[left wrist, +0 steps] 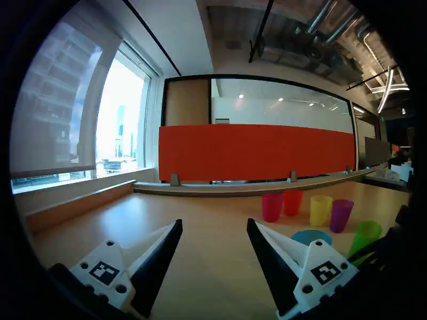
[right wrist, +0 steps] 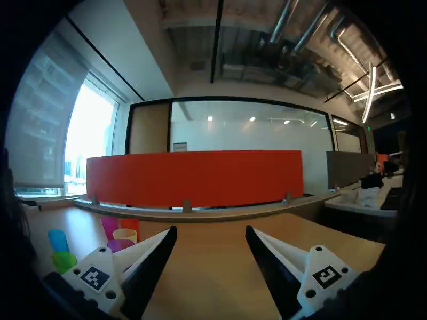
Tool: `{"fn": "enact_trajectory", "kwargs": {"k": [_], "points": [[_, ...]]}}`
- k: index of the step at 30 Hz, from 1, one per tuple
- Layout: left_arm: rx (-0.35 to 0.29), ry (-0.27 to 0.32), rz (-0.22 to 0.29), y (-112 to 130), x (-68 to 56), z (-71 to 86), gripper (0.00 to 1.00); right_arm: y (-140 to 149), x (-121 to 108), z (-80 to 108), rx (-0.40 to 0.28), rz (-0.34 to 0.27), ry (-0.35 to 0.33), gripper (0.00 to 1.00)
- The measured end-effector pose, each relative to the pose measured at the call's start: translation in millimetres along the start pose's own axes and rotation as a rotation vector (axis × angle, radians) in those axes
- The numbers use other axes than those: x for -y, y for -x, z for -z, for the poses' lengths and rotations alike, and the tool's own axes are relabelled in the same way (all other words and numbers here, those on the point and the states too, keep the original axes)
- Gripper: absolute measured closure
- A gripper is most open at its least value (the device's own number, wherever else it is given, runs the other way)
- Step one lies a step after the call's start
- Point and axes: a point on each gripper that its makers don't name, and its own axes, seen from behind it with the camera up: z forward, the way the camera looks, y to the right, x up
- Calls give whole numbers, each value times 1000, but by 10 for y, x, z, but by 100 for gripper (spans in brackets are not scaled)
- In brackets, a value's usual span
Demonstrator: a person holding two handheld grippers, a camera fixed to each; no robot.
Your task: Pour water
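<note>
Several plastic cups stand on the wooden table (left wrist: 213, 240): a pink cup (left wrist: 271, 207), a red cup (left wrist: 292, 202), a yellow cup (left wrist: 320, 209), a purple cup (left wrist: 341, 215), a green cup (left wrist: 365, 238) and a blue cup (left wrist: 311, 237). My left gripper (left wrist: 214, 234) is open, empty, to the left of the cups. In the right gripper view the same cups sit at lower left: blue (right wrist: 57, 240), green (right wrist: 64, 261), pink (right wrist: 109, 225), red (right wrist: 129, 224), yellow (right wrist: 124, 234), purple (right wrist: 120, 245). My right gripper (right wrist: 211, 238) is open and holds nothing.
A red divider panel (left wrist: 256, 152) runs along the table's far edge, also seen as the red panel (right wrist: 195, 177). Large windows (left wrist: 115, 128) stand to the left. Another desk with white items (right wrist: 368, 197) lies at the right. Bare tabletop lies ahead of both grippers.
</note>
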Motion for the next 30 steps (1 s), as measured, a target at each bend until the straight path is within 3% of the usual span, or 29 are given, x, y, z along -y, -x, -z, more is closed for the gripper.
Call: {"fn": "enact_trajectory", "kwargs": {"k": [15, 30], "points": [[0, 0, 0, 1, 4, -2, 11, 217, 46, -31, 36, -9, -2, 1], [0, 0, 0, 3, 2, 4, 11, 363, 76, -59, 83, 27, 2, 1]]}}
